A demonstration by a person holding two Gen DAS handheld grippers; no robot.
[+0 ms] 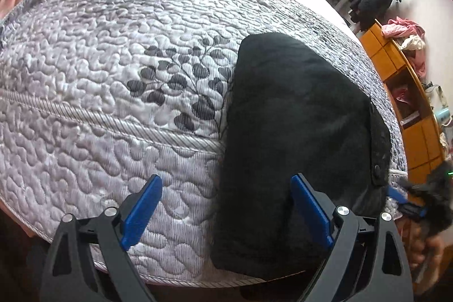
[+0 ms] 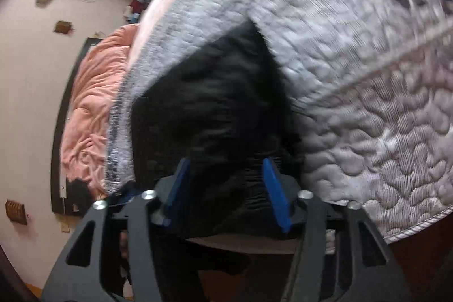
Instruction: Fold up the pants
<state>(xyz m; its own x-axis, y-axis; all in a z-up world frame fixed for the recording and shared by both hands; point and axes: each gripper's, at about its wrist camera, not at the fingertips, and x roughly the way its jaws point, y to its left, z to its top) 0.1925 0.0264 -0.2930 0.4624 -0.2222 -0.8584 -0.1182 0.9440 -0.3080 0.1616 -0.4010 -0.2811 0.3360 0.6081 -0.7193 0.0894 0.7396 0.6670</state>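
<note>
Black pants (image 1: 297,132) lie folded in compact bundle on quilted bed cover (image 1: 113,61), just ahead of left tongs (image 1: 226,211), which stand wide open, empty; right tongs (image 2: 226,194) open too, over pants' edge; folding seems nearly finished, maybe last tidy left

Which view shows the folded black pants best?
Left wrist: the folded black fabric pants appear sharp and almost whole on the grey quilted bedspread, button edge visible. Right wrist shows them blurred, close-up, partly hidden behind the gripper.
</note>
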